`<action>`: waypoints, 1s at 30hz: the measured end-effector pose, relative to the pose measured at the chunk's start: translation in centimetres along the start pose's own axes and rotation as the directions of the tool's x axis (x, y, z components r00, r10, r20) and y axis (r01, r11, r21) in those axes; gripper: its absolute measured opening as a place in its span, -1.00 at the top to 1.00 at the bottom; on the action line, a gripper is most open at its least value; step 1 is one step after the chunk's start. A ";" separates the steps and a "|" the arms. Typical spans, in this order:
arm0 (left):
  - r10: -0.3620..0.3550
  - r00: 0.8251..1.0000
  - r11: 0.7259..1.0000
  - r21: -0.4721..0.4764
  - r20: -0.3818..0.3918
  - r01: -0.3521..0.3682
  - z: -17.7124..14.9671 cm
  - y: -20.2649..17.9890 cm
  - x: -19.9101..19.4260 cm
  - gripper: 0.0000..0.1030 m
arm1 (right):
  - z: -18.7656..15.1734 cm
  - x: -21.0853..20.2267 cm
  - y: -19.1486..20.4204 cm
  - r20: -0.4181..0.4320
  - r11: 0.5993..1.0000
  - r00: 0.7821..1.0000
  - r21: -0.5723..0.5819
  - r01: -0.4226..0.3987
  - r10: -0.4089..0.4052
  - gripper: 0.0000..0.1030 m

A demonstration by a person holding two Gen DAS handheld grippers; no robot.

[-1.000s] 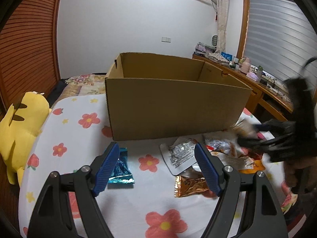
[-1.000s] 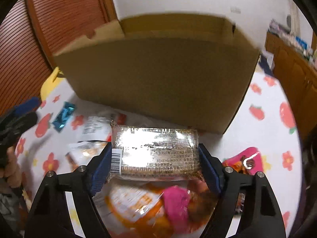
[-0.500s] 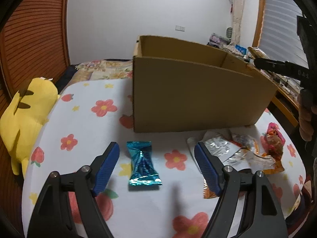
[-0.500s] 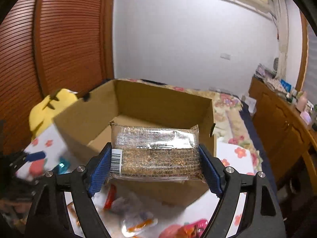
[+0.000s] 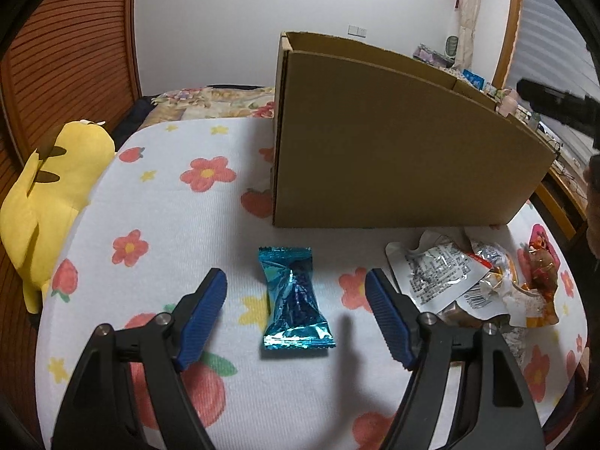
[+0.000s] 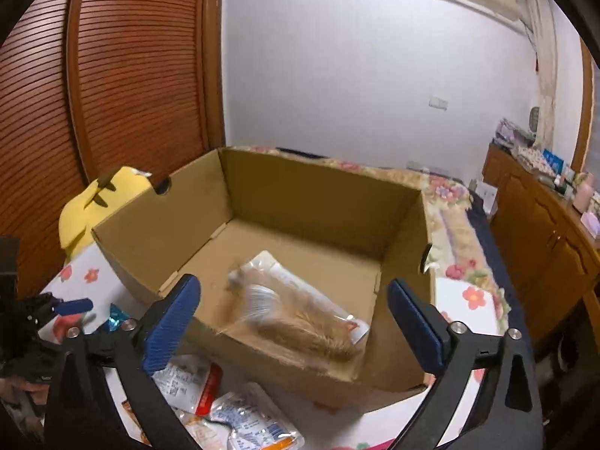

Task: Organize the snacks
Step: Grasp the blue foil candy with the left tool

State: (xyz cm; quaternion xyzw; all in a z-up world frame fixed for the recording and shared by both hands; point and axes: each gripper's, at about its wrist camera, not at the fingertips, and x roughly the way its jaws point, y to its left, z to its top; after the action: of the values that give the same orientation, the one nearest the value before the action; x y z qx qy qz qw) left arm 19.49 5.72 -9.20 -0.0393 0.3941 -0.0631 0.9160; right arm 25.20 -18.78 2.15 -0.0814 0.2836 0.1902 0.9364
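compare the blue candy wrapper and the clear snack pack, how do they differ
The blue candy wrapper is opaque shiny foil; the clear snack pack shows its brownish contents. The wrapper lies on the flowered cloth outside the cardboard box; the pack is inside it, blurred. Neither is gripped.

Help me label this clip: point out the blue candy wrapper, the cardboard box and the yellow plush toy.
blue candy wrapper (image 5: 294, 296), left wrist view, on its twisted middle.
cardboard box (image 5: 393, 157), left wrist view, on its near outer wall.
yellow plush toy (image 5: 52, 195), left wrist view, on its body.
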 end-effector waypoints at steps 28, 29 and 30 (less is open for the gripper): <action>0.010 0.999 0.999 0.030 -0.033 -0.009 -0.8 0.2 0.2 0.63 | -14.3 -6.5 -4.8 -0.178 0.981 0.984 0.194 0.009 0.026 -0.98; 0.008 1.000 0.999 0.032 -0.028 -0.007 -0.8 0.1 0.0 0.63 | -14.7 -6.4 -5.1 -0.183 0.979 0.983 0.206 0.006 0.032 -0.98; 0.007 1.000 0.999 0.033 -0.024 -0.006 -0.9 0.1 -0.1 0.63 | -15.1 -6.3 -5.4 -0.191 0.975 0.981 0.221 0.003 0.040 -0.98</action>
State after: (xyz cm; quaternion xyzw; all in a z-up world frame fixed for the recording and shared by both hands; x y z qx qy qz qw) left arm 18.76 5.77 -9.72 -0.0223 0.4044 -0.0673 0.9119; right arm 14.95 -29.56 -6.50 0.0076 0.3936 0.1575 0.9057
